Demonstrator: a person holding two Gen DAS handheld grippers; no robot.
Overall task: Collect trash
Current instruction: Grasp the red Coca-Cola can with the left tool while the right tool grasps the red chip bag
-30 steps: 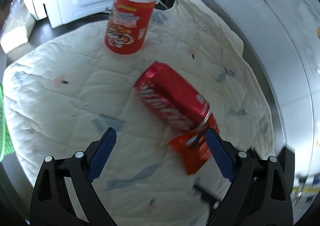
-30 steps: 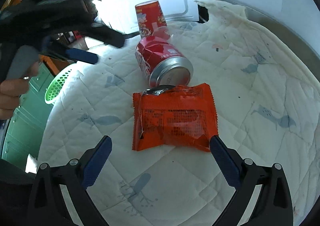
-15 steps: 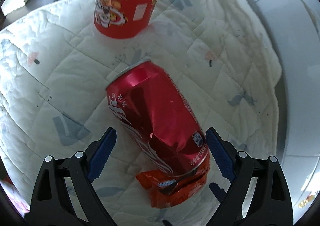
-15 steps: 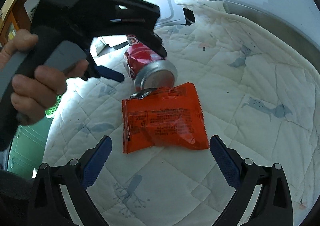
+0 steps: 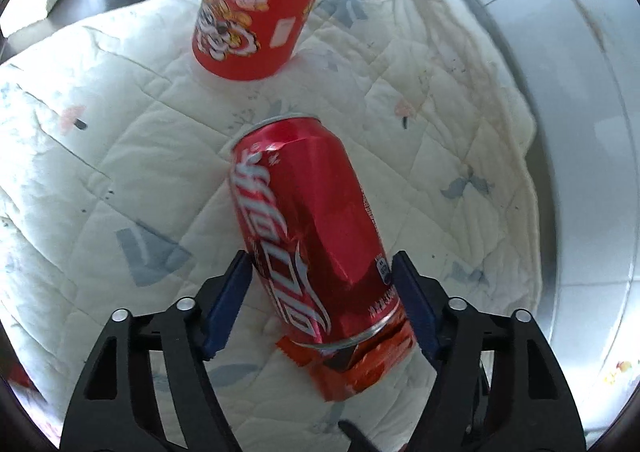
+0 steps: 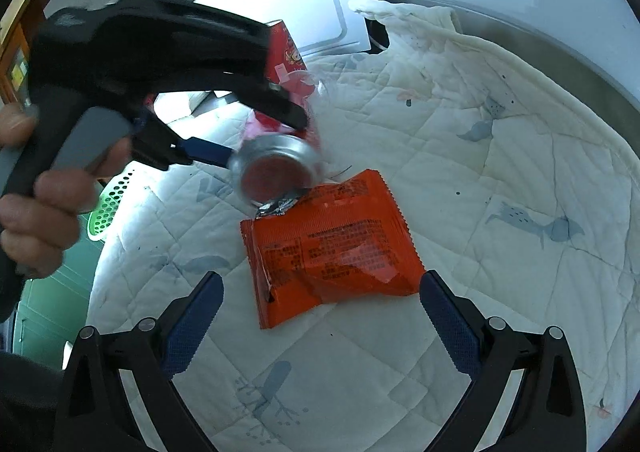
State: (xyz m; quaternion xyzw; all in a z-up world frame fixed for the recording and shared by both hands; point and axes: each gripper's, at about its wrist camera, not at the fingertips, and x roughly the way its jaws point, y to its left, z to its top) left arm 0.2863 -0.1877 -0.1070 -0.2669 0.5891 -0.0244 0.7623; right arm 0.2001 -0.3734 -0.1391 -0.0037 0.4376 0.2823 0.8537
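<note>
Left hand-held gripper [image 5: 322, 292] dropped over dented can [image 5: 308, 228] — jaws just closing, pads now flank it.

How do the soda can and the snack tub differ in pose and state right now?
The soda can lies on its side, while the snack tub stands upright behind it. The can is dented; the tub looks undamaged. The left gripper has just been closing and its pads now meet the can's sides; nothing touches the tub. Both are red and sit on the white quilt.
</note>
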